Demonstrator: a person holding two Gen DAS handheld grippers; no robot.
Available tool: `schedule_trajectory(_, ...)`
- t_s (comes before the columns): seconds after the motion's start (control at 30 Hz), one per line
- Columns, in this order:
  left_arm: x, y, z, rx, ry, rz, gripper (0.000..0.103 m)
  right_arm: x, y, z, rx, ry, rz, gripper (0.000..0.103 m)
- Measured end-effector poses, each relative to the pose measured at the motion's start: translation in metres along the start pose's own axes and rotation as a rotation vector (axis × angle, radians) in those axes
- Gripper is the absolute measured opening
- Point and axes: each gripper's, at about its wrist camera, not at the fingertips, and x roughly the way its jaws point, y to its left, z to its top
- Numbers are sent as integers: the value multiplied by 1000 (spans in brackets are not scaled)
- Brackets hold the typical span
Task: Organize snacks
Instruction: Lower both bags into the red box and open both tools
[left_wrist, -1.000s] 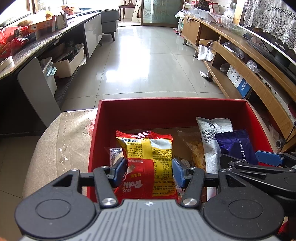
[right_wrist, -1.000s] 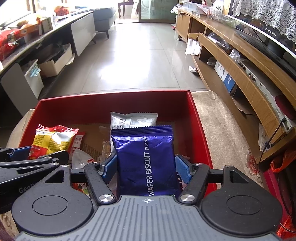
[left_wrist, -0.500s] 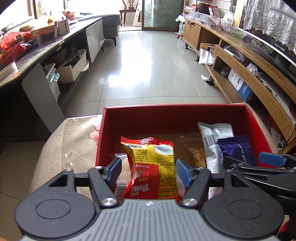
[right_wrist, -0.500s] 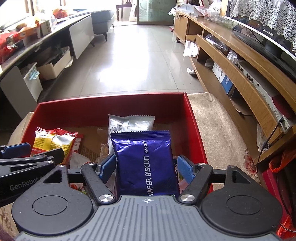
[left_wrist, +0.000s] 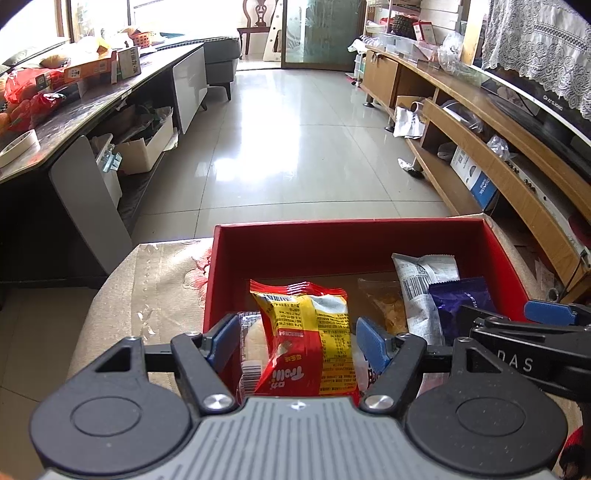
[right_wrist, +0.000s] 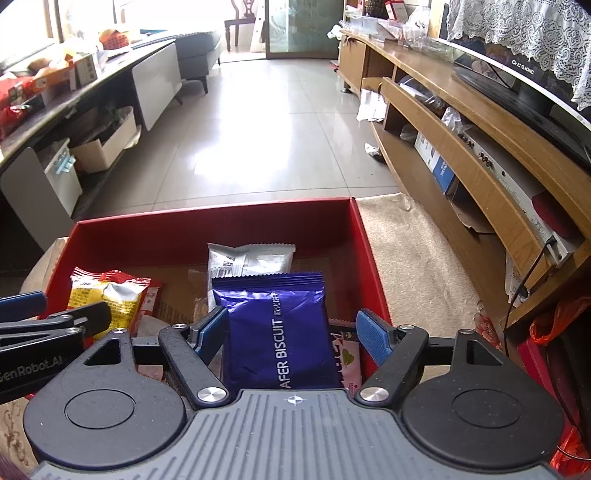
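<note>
Tiled floor beyond the red box (left_wrist: 369, 236), my left gripper (left_wrist: 297, 341) and right gripper (right_wrist: 291, 332) are opening (releasing the yellow-red packet (left_wrist: 310, 332) and blue wafer pack (right_wrist: 277, 332)); next, I judge, lift clear.

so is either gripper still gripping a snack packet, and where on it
Neither. The left gripper is opening around the red and yellow packet, the right gripper around the blue biscuit packet; pads clear of both.
</note>
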Motion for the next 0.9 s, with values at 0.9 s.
schedule_trajectory(0.9,-49,-14,-25,47,-42,-98,67,-44,-18,-33,21,-7,-30,83)
